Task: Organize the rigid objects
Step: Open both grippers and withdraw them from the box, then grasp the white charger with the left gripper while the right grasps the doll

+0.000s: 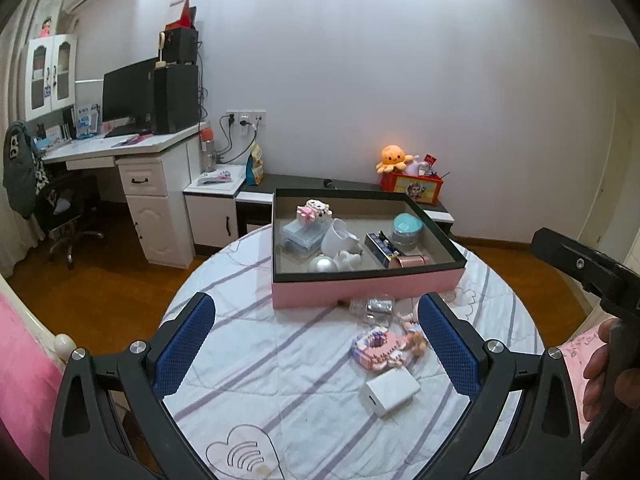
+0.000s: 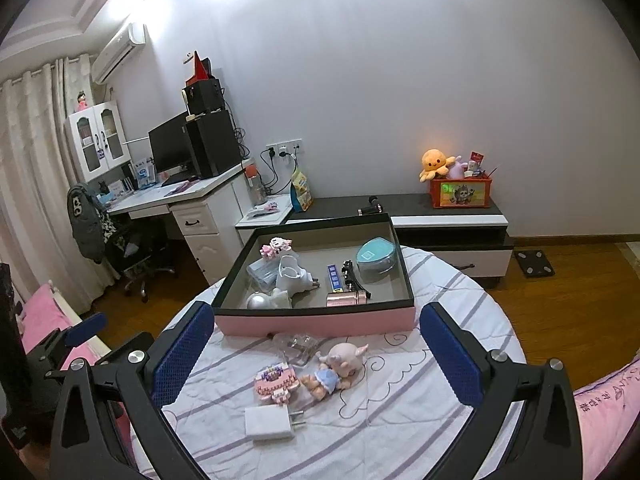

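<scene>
Both grippers hover over the near edge of a round worktop [image 2: 460,304] covered with a striped cloth, and both have the jaws spread wide with nothing between them. The left gripper [image 1: 316,332] and the right gripper [image 2: 316,340] both look toward the pink box [image 2: 316,326] with a dark rim, which stands at the far side of the worktop.

Inside the box lie a teal tin [image 2: 376,260] at the far right, a blue stick [image 2: 334,278] in the middle, a white plug [image 2: 290,274] to the left, a silver ball [image 2: 258,301] at the near left and a pink brick toy [image 2: 276,247] at the far left.

Outside the box, on the cloth, four things lie loose: a clear case [image 2: 298,346] just beside the box wall, a doll [image 2: 340,364] (it lies on its side), a brick cake [image 2: 276,380] touching the doll's feet, and a charger [image 2: 268,424] nearest to us.

A hand [image 1: 600,364] holds the right gripper's handle at the right edge of the left view.
</scene>
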A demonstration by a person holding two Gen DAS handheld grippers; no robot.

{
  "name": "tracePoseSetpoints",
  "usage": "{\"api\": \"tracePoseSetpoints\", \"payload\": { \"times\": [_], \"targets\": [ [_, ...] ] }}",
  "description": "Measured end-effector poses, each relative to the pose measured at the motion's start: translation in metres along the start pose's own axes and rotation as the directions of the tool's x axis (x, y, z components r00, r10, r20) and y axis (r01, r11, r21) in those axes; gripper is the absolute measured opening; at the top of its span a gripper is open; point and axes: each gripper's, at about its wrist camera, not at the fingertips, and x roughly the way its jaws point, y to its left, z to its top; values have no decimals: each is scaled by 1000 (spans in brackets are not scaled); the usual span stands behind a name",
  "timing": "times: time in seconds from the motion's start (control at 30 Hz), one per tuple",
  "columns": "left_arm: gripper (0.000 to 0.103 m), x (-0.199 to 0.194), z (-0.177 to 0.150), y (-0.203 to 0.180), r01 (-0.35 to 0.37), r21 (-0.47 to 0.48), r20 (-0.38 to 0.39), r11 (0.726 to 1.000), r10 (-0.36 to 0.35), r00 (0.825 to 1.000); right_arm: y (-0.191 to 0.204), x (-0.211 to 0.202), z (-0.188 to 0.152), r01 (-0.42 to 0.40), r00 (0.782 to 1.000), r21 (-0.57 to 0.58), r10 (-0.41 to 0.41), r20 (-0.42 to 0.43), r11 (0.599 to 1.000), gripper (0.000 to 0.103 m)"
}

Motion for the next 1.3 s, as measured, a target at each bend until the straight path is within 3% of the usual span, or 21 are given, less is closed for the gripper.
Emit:
{"api": "tracePoseSetpoints", "payload": {
  "times": [0.5, 0.83, 1.0, 1.3],
  "targets": [
    [103, -7, -14, -7, 3, -7, -21, 1000, -3, 1000, -6, -14, -16, 56, 998, 5, -56, -14, 998, 103],
    [103, 20, -39, -22, 14, -14, -118, 1000, -16, 993, -30, 8, -36, 90, 990, 36, -85, -112, 995, 103],
    [103, 44, -54, -33, 19, -33, -185, 999, -24, 982, -41, 24, -49, 98, 981, 47, -88, -175, 994, 103],
    [103, 96, -82, -62, 22, -37, -315, 999, -33, 949, -67, 50, -67, 98, 965, 87, -73, -253, 991, 103]
  ]
}}
